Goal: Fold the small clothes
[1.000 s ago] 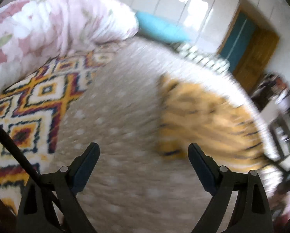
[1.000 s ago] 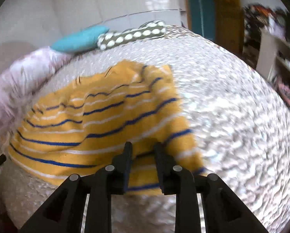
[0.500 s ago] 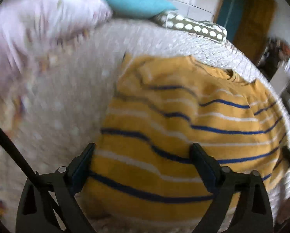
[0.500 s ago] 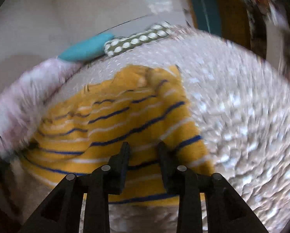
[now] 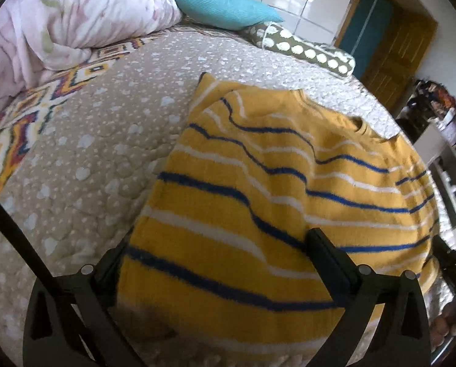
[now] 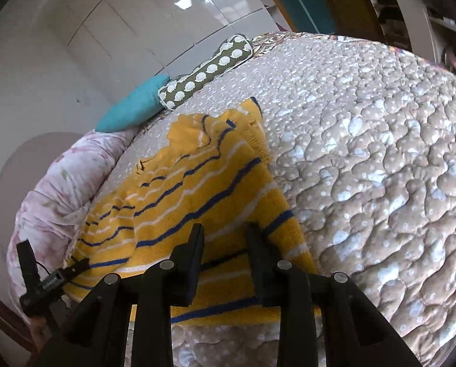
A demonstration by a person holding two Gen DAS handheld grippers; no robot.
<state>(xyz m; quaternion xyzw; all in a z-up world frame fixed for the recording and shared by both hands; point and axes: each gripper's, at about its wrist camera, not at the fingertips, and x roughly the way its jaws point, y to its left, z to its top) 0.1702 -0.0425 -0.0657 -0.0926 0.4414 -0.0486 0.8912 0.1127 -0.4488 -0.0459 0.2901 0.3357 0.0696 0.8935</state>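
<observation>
Swung over the yellow striped sweater (image 5: pixel 258 189), left gripper (image 5: pixel 215 253) jaws widened fully apart; right gripper (image 6: pixel 225 244) jaws widened slightly, unclamped.

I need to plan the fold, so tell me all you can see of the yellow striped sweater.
The yellow knit sweater with blue and white stripes looks fuzzy and soft. It lies partly folded and rumpled on the beige quilted bedspread, neckline away from the cameras. The open left gripper straddles its near hem; the right gripper hangs over another corner.
</observation>
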